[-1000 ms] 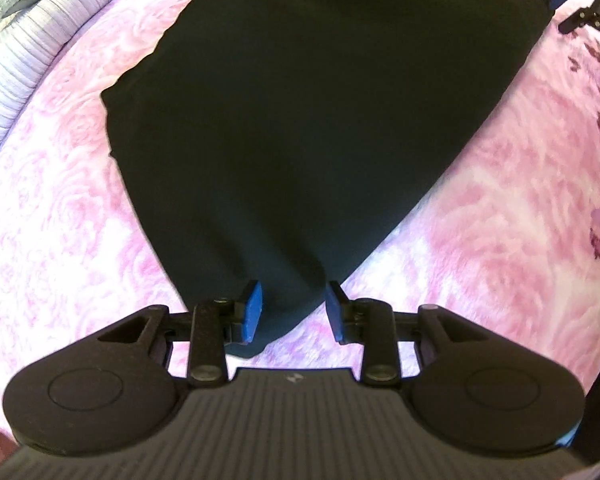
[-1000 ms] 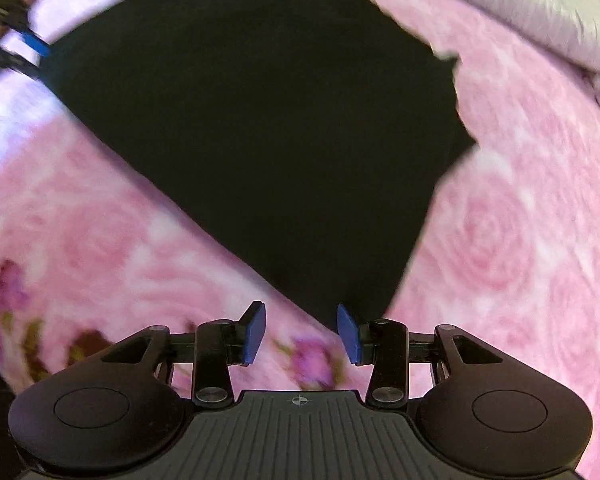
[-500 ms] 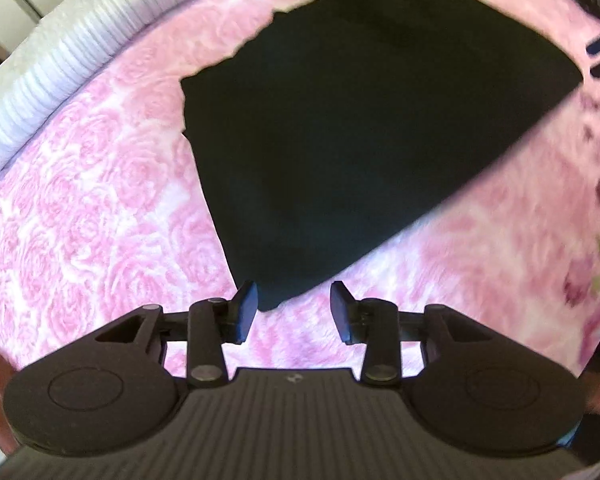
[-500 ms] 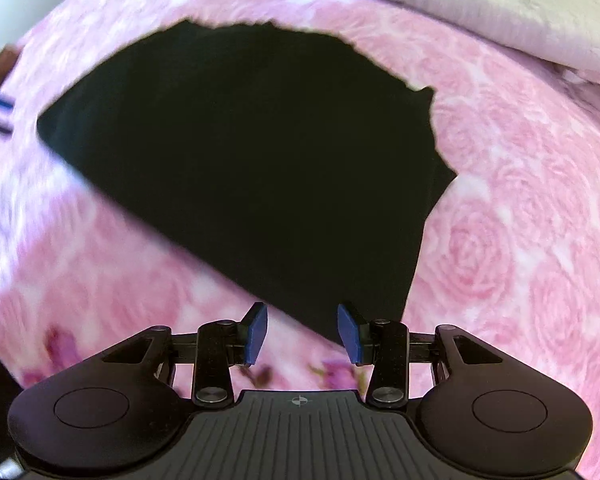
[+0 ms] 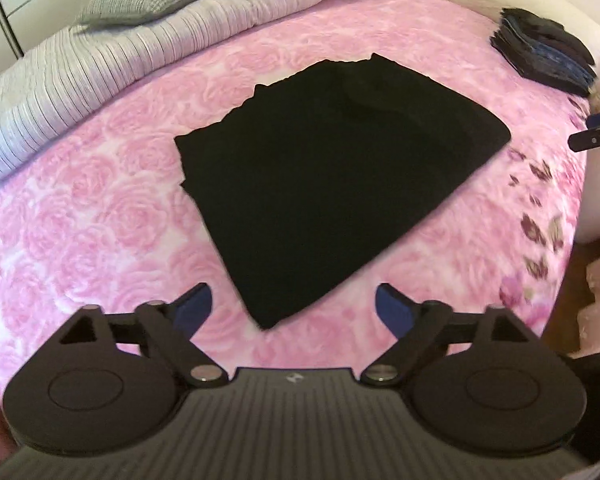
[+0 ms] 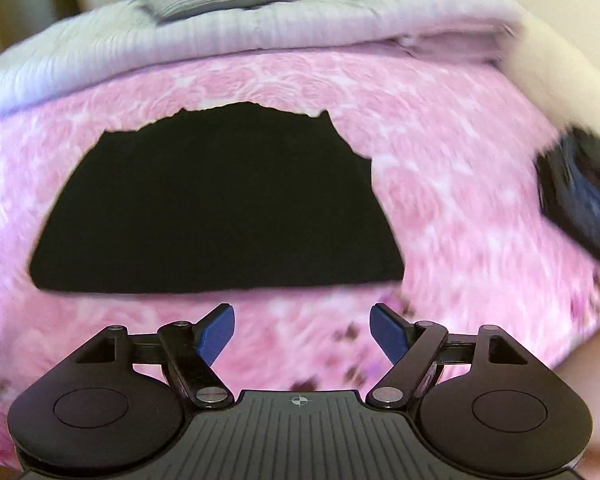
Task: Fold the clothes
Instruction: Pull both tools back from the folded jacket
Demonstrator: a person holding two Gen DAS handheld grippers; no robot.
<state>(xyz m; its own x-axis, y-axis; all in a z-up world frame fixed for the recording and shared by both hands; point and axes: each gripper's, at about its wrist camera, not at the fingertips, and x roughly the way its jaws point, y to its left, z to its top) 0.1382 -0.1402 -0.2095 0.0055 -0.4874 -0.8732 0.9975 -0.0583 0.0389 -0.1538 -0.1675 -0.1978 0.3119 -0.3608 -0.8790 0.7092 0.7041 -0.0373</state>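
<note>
Both grippers, left (image 5: 292, 308) & right (image 6: 302, 330), hang w/ fingers opening, nothing between; black garment (image 5: 336, 184) lies folded on bed (image 5: 100, 220). Next prob: another fold or stacking.

No readable text, label, brand name or number anywhere. Only two small marks, both on ribbed dark gripper housings at the bottom edge: a tiny pale logo-like sign (image 5: 293, 378), too small to make out, on the left gripper (image 5: 293, 308), and a small circle with a cross through it (image 6: 299, 400) on the right gripper (image 6: 302, 334).
</note>
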